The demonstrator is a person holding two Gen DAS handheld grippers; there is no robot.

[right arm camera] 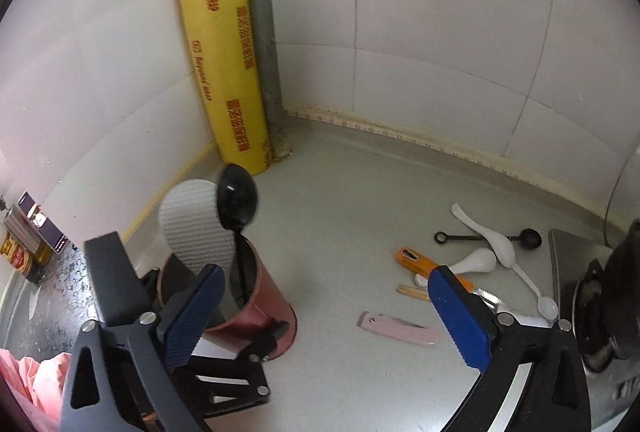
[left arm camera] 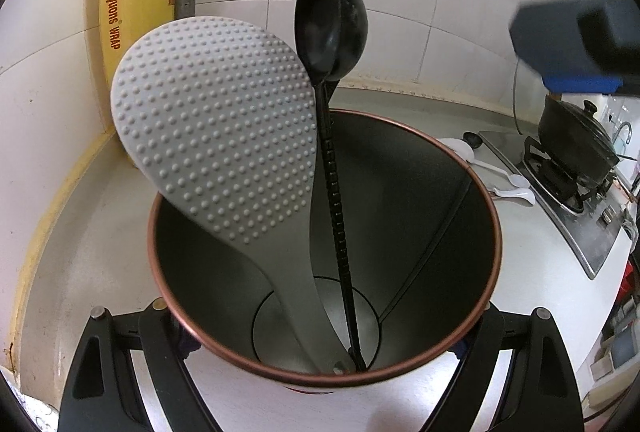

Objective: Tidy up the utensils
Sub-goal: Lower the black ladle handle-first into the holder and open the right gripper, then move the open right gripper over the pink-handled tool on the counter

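Two utensils stand in the holder, more lie loose.
Left wrist view: left gripper (left arm camera: 324, 348) clamps the holder (left arm camera: 486, 232), with paddle (left arm camera: 216, 123) and ladle (left arm camera: 330, 19) upright inside. Right wrist view: right gripper (right arm camera: 324, 316) hangs spread wide and empty above the counter (right arm camera: 352, 191), holder at its left; spoons (right arm camera: 500, 248), knife (right arm camera: 400, 328) and peeler (right arm camera: 416, 260) lie at its right.

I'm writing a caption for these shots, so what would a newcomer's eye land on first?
The grey dimpled rice paddle and black ladle standing in the copper-rimmed holder, which the left gripper clamps. Next, the yellow wrap box upright in the tiled corner. Then the loose spoons and pink knife on the counter between the right gripper's open jaws.
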